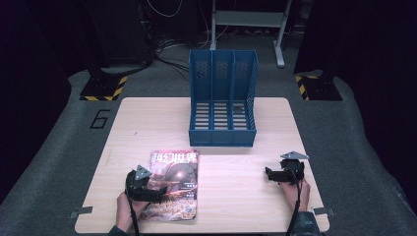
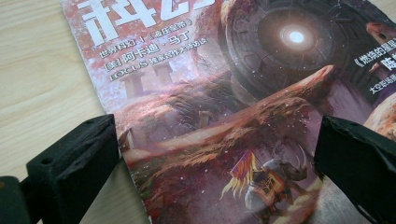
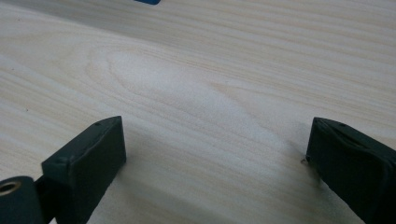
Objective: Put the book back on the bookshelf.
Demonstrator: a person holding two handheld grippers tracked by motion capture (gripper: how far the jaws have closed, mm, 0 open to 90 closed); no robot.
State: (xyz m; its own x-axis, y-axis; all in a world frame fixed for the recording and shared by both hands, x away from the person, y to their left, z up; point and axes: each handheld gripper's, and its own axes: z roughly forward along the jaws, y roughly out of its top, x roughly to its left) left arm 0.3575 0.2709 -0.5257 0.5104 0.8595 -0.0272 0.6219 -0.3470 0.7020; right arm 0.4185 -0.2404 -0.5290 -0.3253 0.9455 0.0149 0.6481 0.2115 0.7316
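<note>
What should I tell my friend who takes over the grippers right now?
Left gripper: open, over the magazine, fingers apart with the cover between them, nothing gripped.
Right gripper: open, over bare table on the right side, holding nothing.
The magazine lies flat at the front left of the table. The blue file rack stands at the back middle; its slots look empty.
Done: nothing lifted yet.
Left: probably grip the magazine, lift it and stand it in a rack slot.
</note>
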